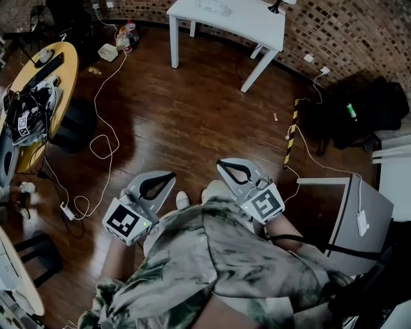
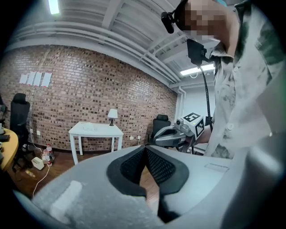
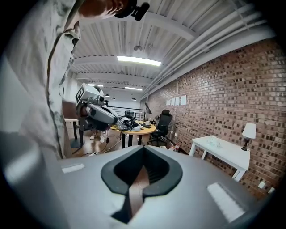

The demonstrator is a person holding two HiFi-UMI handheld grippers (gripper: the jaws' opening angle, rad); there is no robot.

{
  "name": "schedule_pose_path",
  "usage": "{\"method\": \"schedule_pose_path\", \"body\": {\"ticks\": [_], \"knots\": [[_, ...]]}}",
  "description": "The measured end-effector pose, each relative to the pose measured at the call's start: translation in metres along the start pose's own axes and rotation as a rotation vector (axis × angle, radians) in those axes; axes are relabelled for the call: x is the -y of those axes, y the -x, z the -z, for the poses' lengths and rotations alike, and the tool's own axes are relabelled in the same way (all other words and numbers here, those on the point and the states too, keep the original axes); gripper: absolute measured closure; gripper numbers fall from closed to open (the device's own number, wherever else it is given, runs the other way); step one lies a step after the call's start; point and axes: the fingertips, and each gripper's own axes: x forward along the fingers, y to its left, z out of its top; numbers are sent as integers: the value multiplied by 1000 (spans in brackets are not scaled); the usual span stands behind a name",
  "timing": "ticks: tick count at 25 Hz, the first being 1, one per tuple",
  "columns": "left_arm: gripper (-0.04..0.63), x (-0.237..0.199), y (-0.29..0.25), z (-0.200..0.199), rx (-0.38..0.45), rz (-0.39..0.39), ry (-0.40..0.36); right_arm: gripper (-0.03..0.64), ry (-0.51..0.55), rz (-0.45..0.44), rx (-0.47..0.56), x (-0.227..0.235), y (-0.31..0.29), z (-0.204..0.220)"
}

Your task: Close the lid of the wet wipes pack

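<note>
Dark wood floor under both grippers, held close to the person's torso. Left gripper: jaw tips together, nothing held. Right gripper: likewise closed and empty. Marker cubes bear black-and-white squares, no legible text. The wet wipes pack cannot be identified. A pale item lies on the white table, too small to tell. Wall papers appear only in the gripper views, print unreadable.

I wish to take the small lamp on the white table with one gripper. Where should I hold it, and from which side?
Probably the lamp by its thin upright stem under the shade, coming level from the room side, since the brick wall stands behind. The shade looks too wide. The left gripper and right gripper are shut.
</note>
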Motion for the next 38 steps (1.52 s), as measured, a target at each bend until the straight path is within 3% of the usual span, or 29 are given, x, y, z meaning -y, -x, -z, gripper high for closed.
{"method": "schedule_pose_path", "body": {"ticks": [9,13,22,28,34,38], "knots": [[595,-63,-90,-31,-6,37,6,612,-37,49,15,105,-26,10],[595,-85,-142,-66,-15,57,-50,612,-28,37,27,161,-35,9],[595,-129,-239,-106,15,41,-61,612,35,7,58,261,-47,16],[595,-154,-269,-113,-7,51,-36,612,-7,25,59,303,-58,25],[595,-217,-291,-114,-5,56,-16,612,-42,57,15,345,-96,36],[595,-265,-304,-131,13,80,-13,612,-33,78,11,377,-132,18]]}}
